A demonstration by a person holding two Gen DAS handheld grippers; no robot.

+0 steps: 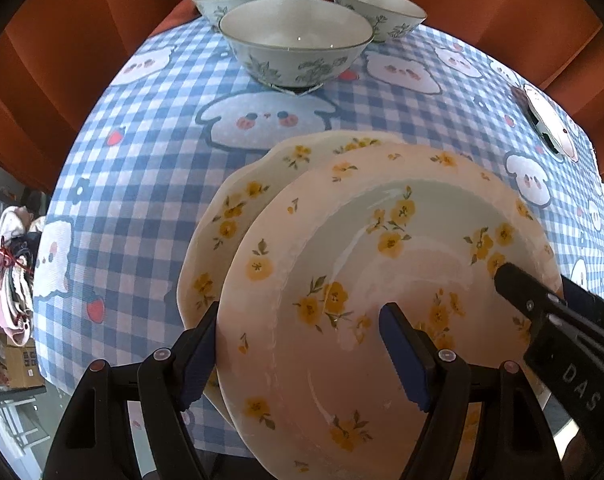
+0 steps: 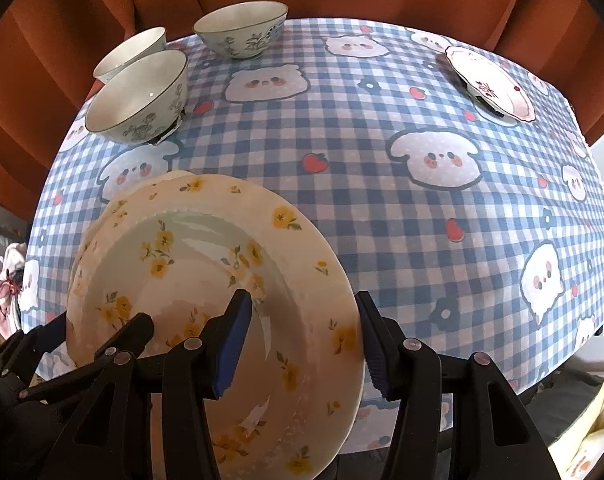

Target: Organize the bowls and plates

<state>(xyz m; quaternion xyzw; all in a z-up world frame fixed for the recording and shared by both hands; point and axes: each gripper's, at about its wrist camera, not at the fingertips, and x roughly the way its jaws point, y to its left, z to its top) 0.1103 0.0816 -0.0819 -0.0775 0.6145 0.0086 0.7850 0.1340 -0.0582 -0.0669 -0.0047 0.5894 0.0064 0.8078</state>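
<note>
blue checked cloth over the surface (image 2: 382,208), orange curtain behind. we carry a yellow-flowered plate (image 1: 382,280) tilted above a second matching plate (image 1: 237,208). left claw (image 1: 302,356) pinches its near-left rim, right claw (image 2: 306,340) its right rim. three bowls (image 1: 297,40) stand far back.

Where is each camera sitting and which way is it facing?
Left wrist: on the left gripper, looking steeply down its fingers at the plate it straddles; the right gripper's finger intrudes.
Right wrist: on the right gripper, angled down over the same plate's opposite rim; left gripper at lower left.
Shared: plate, three bowls, checked tablecloth.
</note>
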